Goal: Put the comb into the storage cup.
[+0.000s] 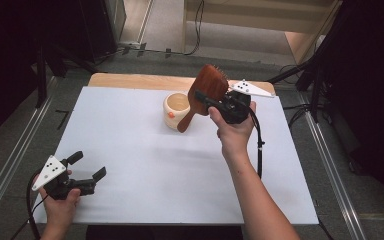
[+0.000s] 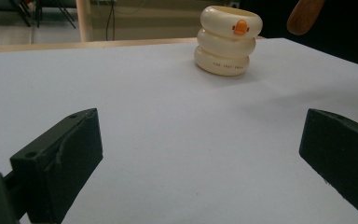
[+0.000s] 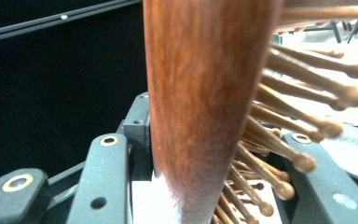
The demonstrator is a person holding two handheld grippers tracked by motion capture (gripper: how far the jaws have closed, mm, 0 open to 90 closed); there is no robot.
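Dark surroundings and a grey floor with metal rails frame the tabletop point(image 1: 130, 150), which is covered by a smooth, matte white sheet, with a strip of pale wood left bare at its far edge.

Near the far middle of the sheet a cream-coloured cup point(image 1: 176, 110) is seen standing upright; its wall is shaped as three stacked rounded rings, glossy in finish, and a small orange beak-like knob is set on the top ring, as shown in the left gripper view point(image 2: 228, 39).

A wooden hairbrush point(image 1: 207, 92) is held in the air just beside and above the cup. Its paddle-shaped back is reddish brown with a polished grain, and its handle is angled down toward the cup's near right side. In the right gripper view the brush's back point(image 3: 200, 102) is seen edge-on, with rows of ball-tipped wooden bristles projecting to the right.

The right claw point(image 1: 207, 99) is pinched on the hairbrush's head, the right hand point(image 1: 235, 130) being raised over the sheet with the forearm stretched forward.

The left claw point(image 1: 87, 167) is held low at the near left corner, its black blocky jaws spread wide with nothing between them; the left hand point(image 1: 62, 200) is wrapped around its body.
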